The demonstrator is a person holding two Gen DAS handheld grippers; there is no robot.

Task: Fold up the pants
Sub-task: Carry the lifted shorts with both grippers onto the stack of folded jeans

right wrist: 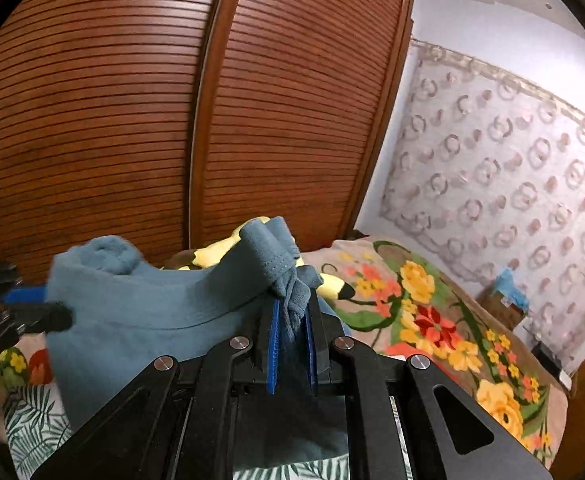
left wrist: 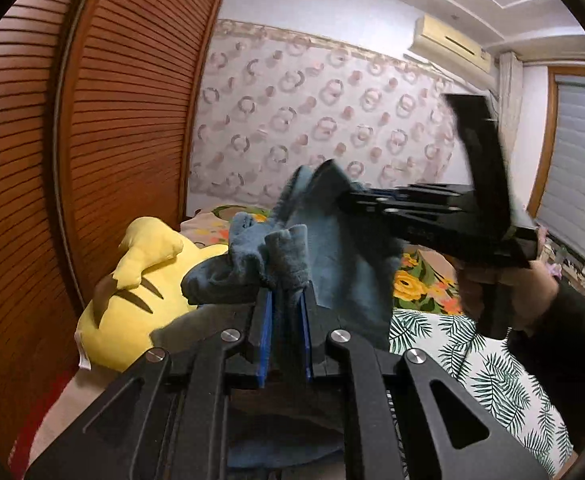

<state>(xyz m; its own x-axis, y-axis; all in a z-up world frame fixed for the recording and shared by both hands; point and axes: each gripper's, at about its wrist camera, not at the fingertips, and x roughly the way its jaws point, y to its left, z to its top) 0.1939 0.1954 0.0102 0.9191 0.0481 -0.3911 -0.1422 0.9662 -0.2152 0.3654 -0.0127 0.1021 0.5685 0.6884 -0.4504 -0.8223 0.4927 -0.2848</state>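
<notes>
Gripping a bunched edge of the blue pants (left wrist: 332,248), the left gripper (left wrist: 286,300) has its jaws closed on the cloth. The right gripper (right wrist: 294,312) also pinches the pants between its blue pads (right wrist: 273,344). The cloth hangs between both grippers, lifted above the flowered bed cover (right wrist: 432,320), with a yellow plush toy (left wrist: 132,292) beyond the left gripper.

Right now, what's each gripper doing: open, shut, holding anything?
Left gripper: shut on a bunched edge of the blue pants.
Right gripper: shut on another bunched edge of the same pants, lifted above the bed.
</notes>
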